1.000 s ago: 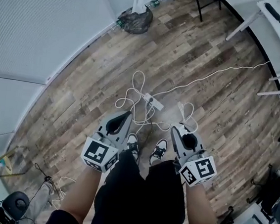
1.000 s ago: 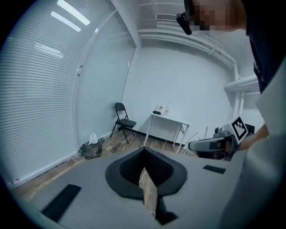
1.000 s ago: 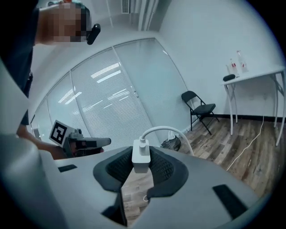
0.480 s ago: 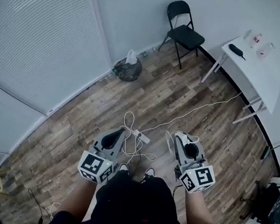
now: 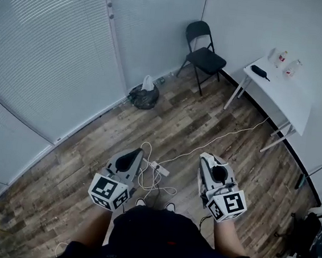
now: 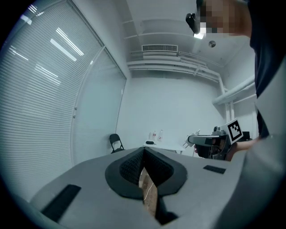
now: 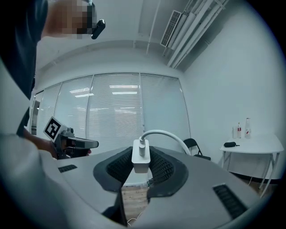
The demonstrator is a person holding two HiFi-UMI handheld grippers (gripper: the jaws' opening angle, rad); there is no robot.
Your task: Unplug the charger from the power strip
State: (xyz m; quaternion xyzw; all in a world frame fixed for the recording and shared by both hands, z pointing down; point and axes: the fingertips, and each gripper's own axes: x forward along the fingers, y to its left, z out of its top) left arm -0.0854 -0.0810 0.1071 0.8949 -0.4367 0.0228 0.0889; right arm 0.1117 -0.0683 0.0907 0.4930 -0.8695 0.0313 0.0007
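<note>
charger clenched between the right gripper jaws by its flat sides; likely light, rigid, slick; cable arcs above the jaws; left gripper jaws pressed together, empty

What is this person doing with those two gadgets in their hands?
A person stands with a hand-held gripper in each hand. The right hand-held gripper is clamped on a small white charger, with its white cable arching off the top. The charger is already out of the power strip, which lies on the wooden floor among loose white cords, below and between the two grippers. The left hand-held gripper is closed and holds nothing.
</note>
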